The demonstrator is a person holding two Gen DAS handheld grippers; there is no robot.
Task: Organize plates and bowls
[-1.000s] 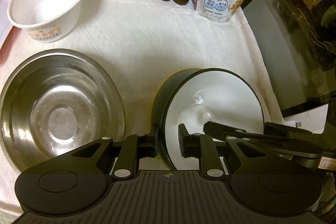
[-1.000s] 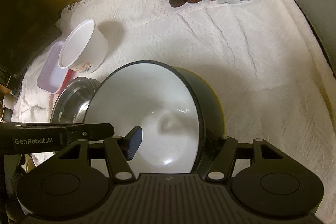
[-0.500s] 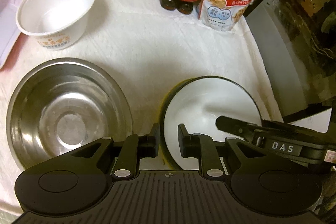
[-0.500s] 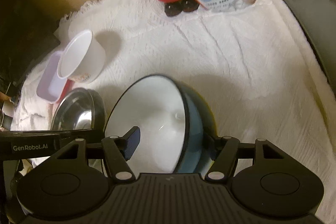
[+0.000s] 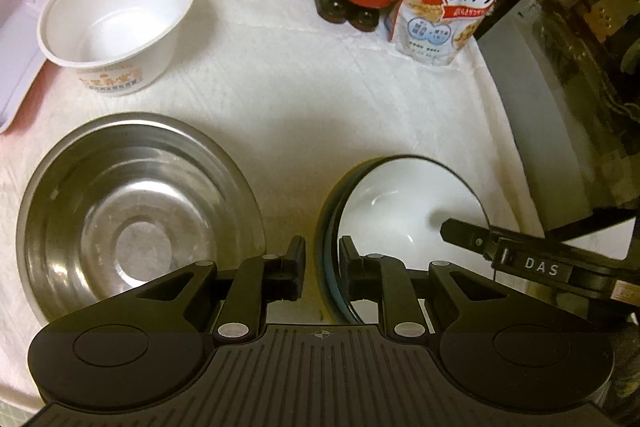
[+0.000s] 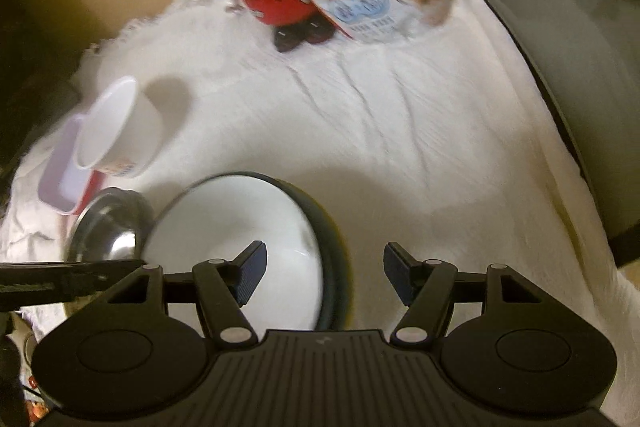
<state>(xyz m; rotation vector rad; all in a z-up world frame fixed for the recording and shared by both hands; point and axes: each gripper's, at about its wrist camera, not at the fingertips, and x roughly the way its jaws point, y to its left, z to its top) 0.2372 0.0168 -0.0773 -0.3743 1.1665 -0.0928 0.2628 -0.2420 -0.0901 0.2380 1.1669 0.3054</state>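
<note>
Left tool (image 5: 320,267) pinched on bowl (image 5: 408,211) rim at 9 o'clock, bowl tilted on tabletop (image 5: 320,115) beside steel bowl (image 5: 136,215). Right tool (image 6: 324,277) half open, seemingly gripping nothing. Risk: slipping from one-sided, thin-rim grip, clattering down.

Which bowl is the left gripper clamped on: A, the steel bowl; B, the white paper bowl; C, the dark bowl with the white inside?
C: in the left wrist view the left gripper pinches the near rim of the dark bowl with the white inside, while the steel bowl sits free beside it.
</note>
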